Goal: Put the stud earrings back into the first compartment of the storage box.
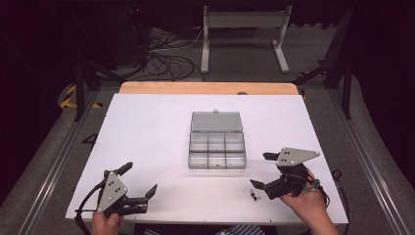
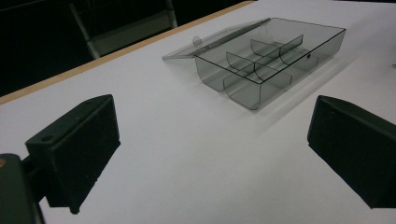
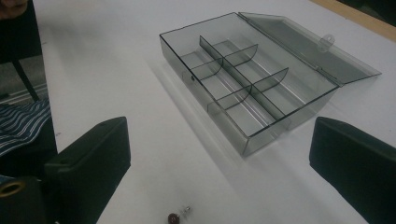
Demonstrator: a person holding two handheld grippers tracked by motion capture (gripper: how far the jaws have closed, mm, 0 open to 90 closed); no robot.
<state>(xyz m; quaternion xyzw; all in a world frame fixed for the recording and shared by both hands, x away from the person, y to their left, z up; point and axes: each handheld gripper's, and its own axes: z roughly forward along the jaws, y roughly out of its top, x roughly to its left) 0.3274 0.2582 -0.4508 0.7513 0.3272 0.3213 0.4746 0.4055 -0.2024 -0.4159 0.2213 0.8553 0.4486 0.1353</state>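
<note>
In the high view, a clear compartment box (image 1: 217,152) was seen lying on the white table (image 1: 147,142), its lid (image 1: 216,121) swung fully back and laid flat on the far side of the box. The left claw (image 1: 138,179) was held well apart from the box, off its near left corner, with its jaws spread wide and nothing between them. The right claw (image 1: 260,170) was held near the box's near right corner, likewise spread and empty. A few small dark parts (image 1: 253,196) were seen on the table nearer the person than the box, just beside the right claw's lower jaw. In the left gripper view, the two black jaws were seen wide apart over bare table, and the box (image 2: 266,60) was seen beyond them, divided by thin walls into six compartments in which nothing could be made out, the lid (image 2: 205,44) lying flat behind it. In the right gripper view, the jaws were again seen far apart and gripping nothing; the box (image 3: 243,88) lay ahead between them with its lid (image 3: 308,44) spread out beyond it, and one small dark part (image 3: 173,217) with a bright metal bit beside it was seen on the table, closer than the box.
</note>
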